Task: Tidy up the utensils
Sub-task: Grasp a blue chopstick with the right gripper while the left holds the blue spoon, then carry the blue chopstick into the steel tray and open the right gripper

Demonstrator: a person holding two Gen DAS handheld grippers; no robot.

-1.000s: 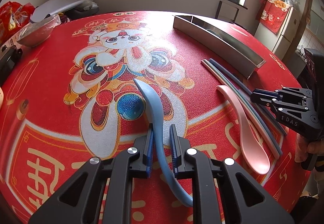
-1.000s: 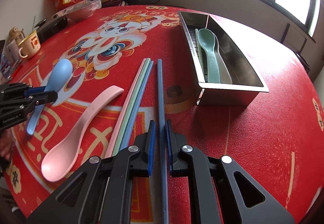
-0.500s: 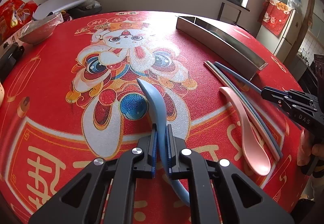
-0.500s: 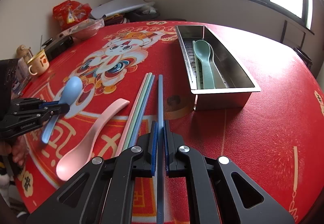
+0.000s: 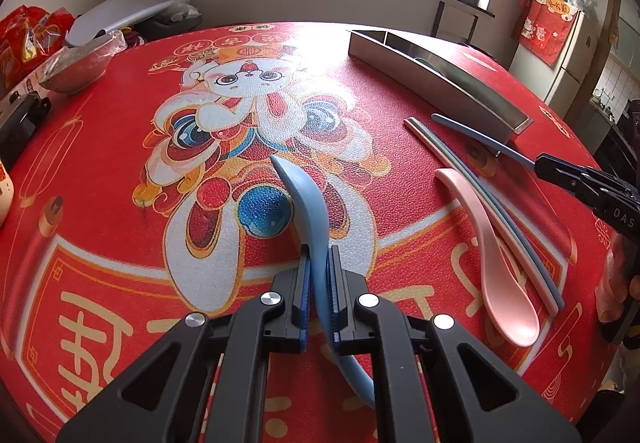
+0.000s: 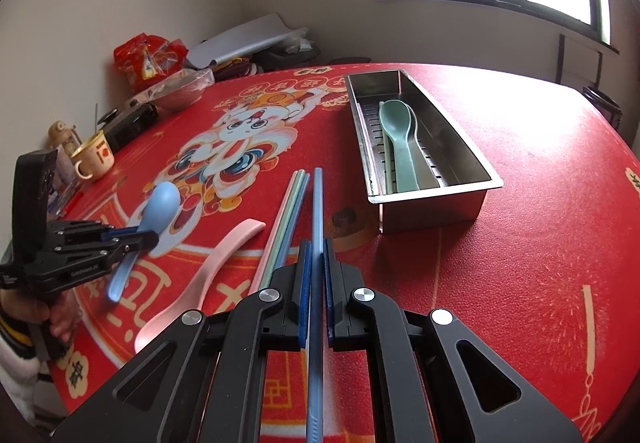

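Observation:
My left gripper [image 5: 319, 255] is shut on the blue spoon [image 5: 310, 211] and holds it above the red tablecloth; it also shows in the right wrist view [image 6: 162, 205]. My right gripper [image 6: 316, 249] is shut on a blue chopstick [image 6: 318, 203], lifted and pointing at the steel tray [image 6: 460, 187]. The tray holds a green spoon [image 6: 400, 139]. A pink spoon [image 6: 208, 271] and several pink, green and blue chopsticks [image 6: 286, 215] lie on the cloth between the grippers. The right gripper [image 5: 540, 163] shows at the right of the left wrist view.
The round table [image 6: 540, 243] has a red printed cloth. At its far left edge stand a mug [image 6: 94, 159], a black device [image 6: 128, 123], a foil-covered bowl [image 6: 182, 93] and red snack bags [image 6: 148, 57]. A fridge [image 5: 560, 55] stands beyond the table.
Both grippers closed on their utensils and lifted them off the cloth. The blue spoon and the blue chopstick rose; both views now sit higher above the table.

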